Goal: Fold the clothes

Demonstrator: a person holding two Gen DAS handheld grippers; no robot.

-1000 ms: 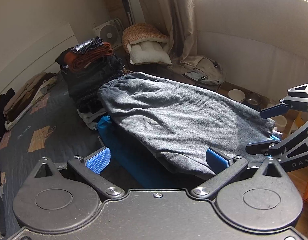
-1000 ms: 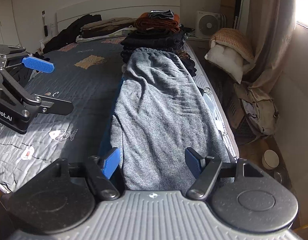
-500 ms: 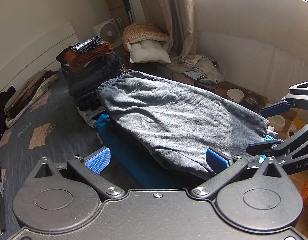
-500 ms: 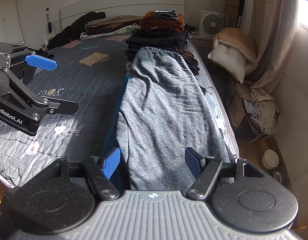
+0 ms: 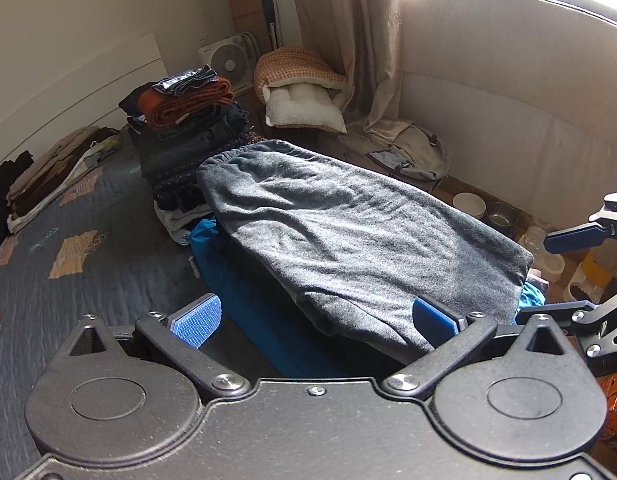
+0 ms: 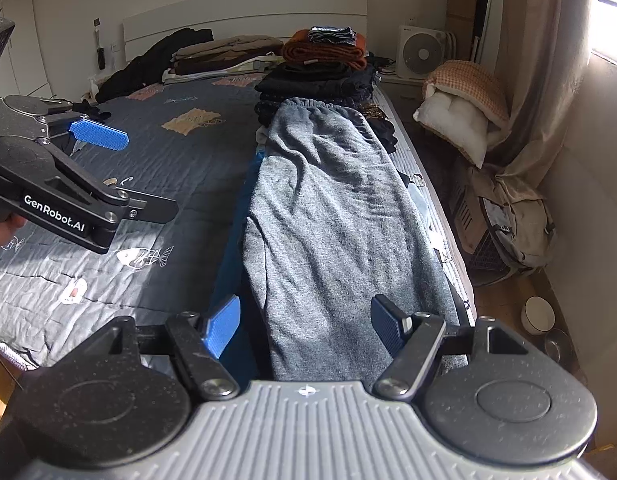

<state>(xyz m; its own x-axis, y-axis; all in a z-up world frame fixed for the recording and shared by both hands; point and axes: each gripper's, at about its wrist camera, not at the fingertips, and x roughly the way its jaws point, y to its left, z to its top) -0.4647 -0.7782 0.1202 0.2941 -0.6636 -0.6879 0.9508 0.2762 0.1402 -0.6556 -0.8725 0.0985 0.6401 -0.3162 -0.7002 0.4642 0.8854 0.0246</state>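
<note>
A: Step in hand? Grey sweatpants (image 6: 332,216) lie flat, lengthwise along the bed (image 6: 188,168) edge, on top of a blue garment (image 5: 264,320). By my reading you're lining up on the near end for a fold.

B: Claw state?

A: Both spread wide, gripping nothing. Your right claw (image 6: 304,324) straddles the near end: one blue pad at 7 o'clock beside the cloth, the other at 5 o'clock over its edge. Your left claw (image 5: 314,320) sits at the side hem, cloth running from between its pads toward 12 o'clock.

B: Waistband?

A: Far end, 12 o'clock in the right view, butted against the folded pile (image 6: 320,76).

B: Next move calls for what?

A: Likely lower each claw until the hem sits between the pads, close on grey cloth only, then carry the near end toward the waistband. Risk: you catch the blue layer beneath too.
</note>
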